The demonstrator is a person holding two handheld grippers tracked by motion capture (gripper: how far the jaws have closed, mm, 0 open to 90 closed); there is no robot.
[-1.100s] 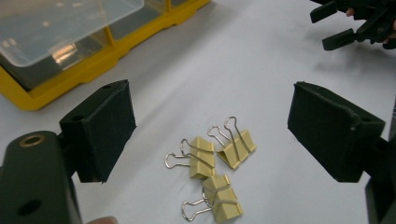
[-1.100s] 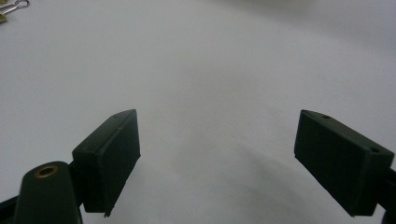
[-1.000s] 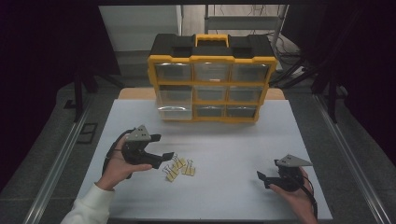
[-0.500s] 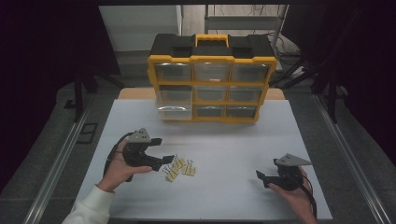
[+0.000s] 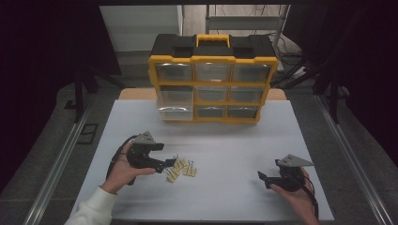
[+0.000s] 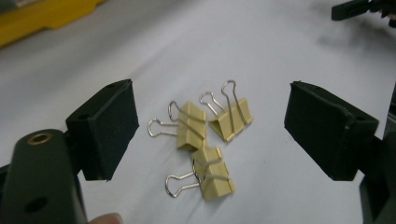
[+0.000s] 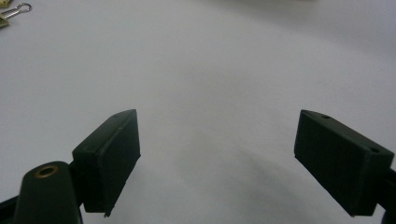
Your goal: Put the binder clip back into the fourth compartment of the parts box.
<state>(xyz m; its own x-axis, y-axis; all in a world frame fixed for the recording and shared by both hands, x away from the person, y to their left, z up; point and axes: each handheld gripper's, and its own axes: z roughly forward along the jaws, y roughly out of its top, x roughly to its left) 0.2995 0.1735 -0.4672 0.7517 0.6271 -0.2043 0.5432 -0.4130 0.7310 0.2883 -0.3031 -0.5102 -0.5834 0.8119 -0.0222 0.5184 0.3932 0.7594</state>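
Note:
Three yellow binder clips [image 5: 180, 168] lie together on the white table [image 5: 225, 140], left of centre. In the left gripper view they lie between the spread jaws: one clip [image 6: 188, 125] at the left, one [image 6: 230, 119] at the right, one [image 6: 210, 176] nearest. My left gripper [image 5: 165, 158] is open, its jaw tips just left of the clips and low over the table. My right gripper [image 5: 261, 176] is open at the front right, over bare table, nothing between its jaws. One clip's wire handle [image 7: 16, 9] peeks in at the top left of the right gripper view.
A yellow and black drawer organiser [image 5: 213, 77] with several clear drawers stands at the back of the table; its lower left drawer [image 5: 174, 102] sticks out a little. Dark surroundings and metal rails [image 5: 61, 159] flank the table.
My left gripper has come down and forward towards the clips, so its jaws now frame them. The right gripper has hardly moved.

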